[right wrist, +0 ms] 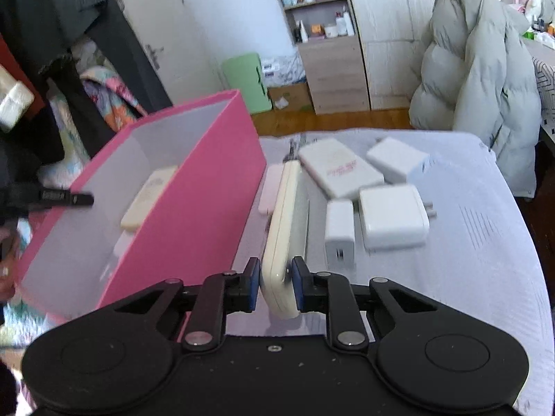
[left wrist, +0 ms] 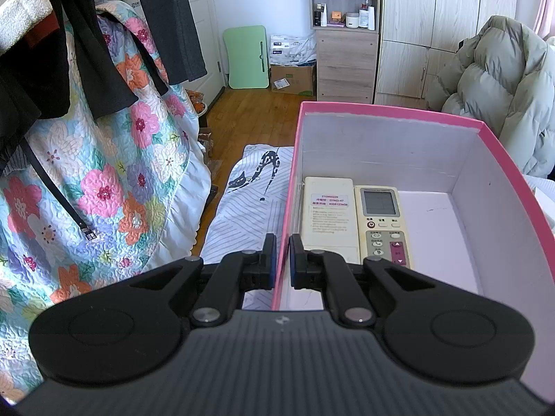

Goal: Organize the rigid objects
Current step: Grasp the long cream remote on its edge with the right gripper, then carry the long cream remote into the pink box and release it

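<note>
Left wrist view shows the left gripper (left wrist: 282, 260) pinched tight on the near wall of the pink box (left wrist: 499, 159), one finger outside and one inside, so the box stays put. Two remotes lie flat side by side on the box floor against the left wall: a cream one face down (left wrist: 327, 222) and one with a grey screen (left wrist: 381, 225). The rest of the floor beside them is bare. Right wrist view shows the right gripper (right wrist: 275, 284) with its two fingers pressed on the near end of a long cream remote (right wrist: 286, 222), which stands on its thin edge just beside the pink box's outer wall. No earlier picture is given, so nothing can be said of how it got there. On the bed cover (right wrist: 485, 260) sit a white power bank (right wrist: 341, 170), three white chargers (right wrist: 393, 218) (right wrist: 340, 228) (right wrist: 397, 159) and a small pink thing (right wrist: 270, 187) close to the box. To do this step well, the right gripper should probably lift the remote clear of the pink rim, turn it flat, and lay it in the bare space next to the screen remote. The grip is only at one end, so the far end may droop.
</note>
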